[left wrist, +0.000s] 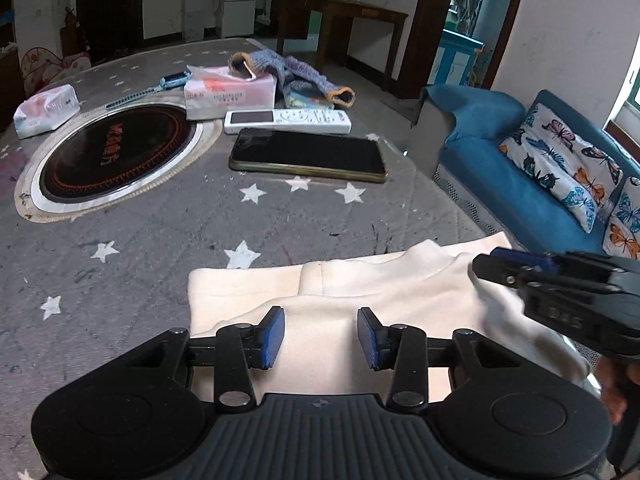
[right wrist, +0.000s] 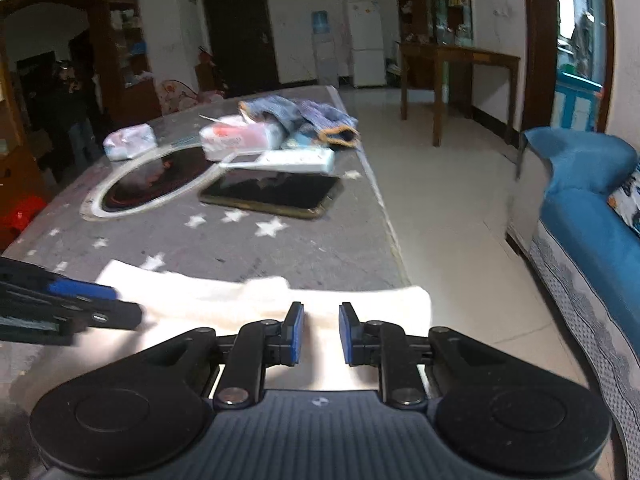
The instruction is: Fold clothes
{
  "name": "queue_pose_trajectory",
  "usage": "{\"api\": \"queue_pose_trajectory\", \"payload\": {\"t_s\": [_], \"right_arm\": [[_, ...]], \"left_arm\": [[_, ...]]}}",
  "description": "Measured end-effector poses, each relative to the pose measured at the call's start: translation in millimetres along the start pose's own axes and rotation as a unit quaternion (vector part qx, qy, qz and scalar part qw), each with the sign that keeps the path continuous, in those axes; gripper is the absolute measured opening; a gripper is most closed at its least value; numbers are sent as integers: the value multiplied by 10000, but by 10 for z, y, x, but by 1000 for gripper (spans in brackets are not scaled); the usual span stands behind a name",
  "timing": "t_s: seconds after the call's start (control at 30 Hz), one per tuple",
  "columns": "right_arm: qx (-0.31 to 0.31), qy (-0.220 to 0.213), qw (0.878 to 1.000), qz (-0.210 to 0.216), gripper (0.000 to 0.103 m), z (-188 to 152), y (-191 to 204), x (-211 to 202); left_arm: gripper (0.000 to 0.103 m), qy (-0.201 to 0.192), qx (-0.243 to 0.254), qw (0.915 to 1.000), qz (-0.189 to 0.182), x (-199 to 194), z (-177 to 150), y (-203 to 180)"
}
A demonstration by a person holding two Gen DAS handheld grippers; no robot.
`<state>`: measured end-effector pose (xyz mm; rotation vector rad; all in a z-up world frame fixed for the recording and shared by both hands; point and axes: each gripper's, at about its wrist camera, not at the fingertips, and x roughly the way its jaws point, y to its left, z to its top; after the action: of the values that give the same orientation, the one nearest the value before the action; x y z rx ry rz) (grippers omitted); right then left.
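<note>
A cream garment (left wrist: 360, 292) lies folded flat at the near right corner of the grey star-patterned table (left wrist: 160, 240). My left gripper (left wrist: 321, 336) hovers over its middle, open, with only cloth showing below the blue pads. My right gripper (left wrist: 486, 264) comes in from the right, its tips at the garment's right part. In the right wrist view the right gripper (right wrist: 321, 332) has its jaws a narrow gap apart above the garment (right wrist: 240, 300), nothing pinched that I can see. The left gripper (right wrist: 124, 304) reaches in from the left edge.
Beyond the garment lie a black phone (left wrist: 308, 154), a white remote (left wrist: 288, 120), a tissue box (left wrist: 230, 94), a blue knit cloth (left wrist: 296, 70) and a round inset cooktop (left wrist: 116, 152). The table's edge runs close on the right, with a blue sofa (left wrist: 520, 184) past it.
</note>
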<state>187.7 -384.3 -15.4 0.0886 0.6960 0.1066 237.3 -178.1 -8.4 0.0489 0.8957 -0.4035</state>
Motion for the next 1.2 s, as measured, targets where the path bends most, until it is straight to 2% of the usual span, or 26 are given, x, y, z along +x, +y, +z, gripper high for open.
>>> {"api": "queue_pose_trajectory", "payload": {"t_s": [0.13,0.37,0.63,0.8,1.07,1.2], "right_arm": [[-171,-2,9996,203,18,48,130,25],[-270,161,9994,155,19,43,195,244],[-386,164,9988,243,27,-75,162,-171],[-497,138,9983,279,33,-283,184,-490],[-520,124,9985,149,34,-615,206,-700],[-544,60,9985,60,34,-611,276,-735]], "left_arm": [[43,58,-23,10000,22,54,-14,9],[44,43,3,10000,14,62,5,20],[55,-214,208,9994,152,-213,-137,-36],[67,-382,448,9979,286,-432,-338,-99],[72,-403,759,9952,467,-563,-688,-213],[73,-437,739,9950,516,-593,-728,-194]]}}
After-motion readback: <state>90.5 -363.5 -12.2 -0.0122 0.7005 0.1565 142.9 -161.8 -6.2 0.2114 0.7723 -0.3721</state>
